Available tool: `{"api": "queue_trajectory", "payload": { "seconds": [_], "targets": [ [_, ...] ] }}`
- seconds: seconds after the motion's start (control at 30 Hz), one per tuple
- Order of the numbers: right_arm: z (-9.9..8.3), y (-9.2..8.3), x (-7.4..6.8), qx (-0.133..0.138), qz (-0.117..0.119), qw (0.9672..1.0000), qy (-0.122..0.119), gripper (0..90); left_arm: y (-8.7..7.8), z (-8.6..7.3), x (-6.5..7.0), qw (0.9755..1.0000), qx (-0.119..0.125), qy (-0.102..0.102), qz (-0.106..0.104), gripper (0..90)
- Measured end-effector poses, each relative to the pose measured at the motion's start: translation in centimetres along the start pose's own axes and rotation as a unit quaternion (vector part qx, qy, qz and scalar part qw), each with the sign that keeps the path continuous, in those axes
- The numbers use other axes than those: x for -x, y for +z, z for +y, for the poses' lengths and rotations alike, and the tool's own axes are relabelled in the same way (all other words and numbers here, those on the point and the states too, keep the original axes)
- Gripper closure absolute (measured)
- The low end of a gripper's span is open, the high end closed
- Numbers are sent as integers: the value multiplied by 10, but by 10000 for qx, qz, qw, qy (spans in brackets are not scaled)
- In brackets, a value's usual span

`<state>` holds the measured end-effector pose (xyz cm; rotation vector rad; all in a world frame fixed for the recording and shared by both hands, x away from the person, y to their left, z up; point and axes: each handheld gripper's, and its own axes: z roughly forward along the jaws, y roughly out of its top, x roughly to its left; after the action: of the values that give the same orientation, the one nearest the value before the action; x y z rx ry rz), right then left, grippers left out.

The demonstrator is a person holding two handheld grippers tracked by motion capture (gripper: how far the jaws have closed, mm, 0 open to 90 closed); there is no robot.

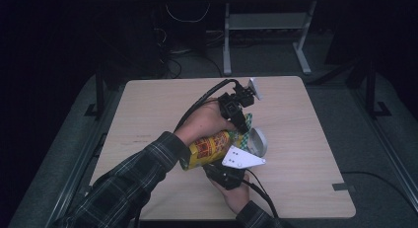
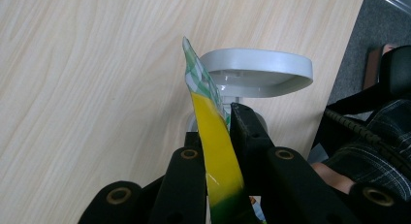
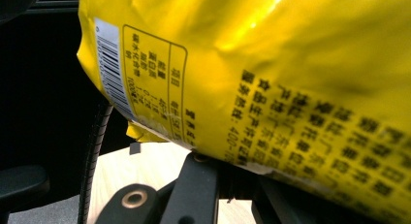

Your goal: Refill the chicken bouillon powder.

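Your left gripper sits above the middle of the wooden surface, and its jaws are clenched on the sealed top edge of the yellow snack bag. In the left gripper view that flat edge, yellow with a green-and-white checked tip, stands pinched between the two black jaws. Just beyond it a grey dish stands on a short stem on the surface.

The bag itself is off the surface, slung between your two grippers, with its printed front facing up in the high view.

Your right gripper holds the bag's lower end, near your side of the surface. In the right gripper view the bag's back, with barcode and printed text, lies right over the jaws, which are clenched on its bottom seam.
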<state>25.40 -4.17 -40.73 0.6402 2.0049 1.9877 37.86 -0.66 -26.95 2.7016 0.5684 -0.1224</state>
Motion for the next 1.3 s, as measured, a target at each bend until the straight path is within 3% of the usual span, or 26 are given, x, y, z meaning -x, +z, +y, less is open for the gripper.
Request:
{"api": "queue_trajectory", "payload": {
  "seconds": [1.3],
  "targets": [
    [1,-1,2,29,3,10000,21,900,1,4,0,10000,-65,0,32,810]
  ]
}}
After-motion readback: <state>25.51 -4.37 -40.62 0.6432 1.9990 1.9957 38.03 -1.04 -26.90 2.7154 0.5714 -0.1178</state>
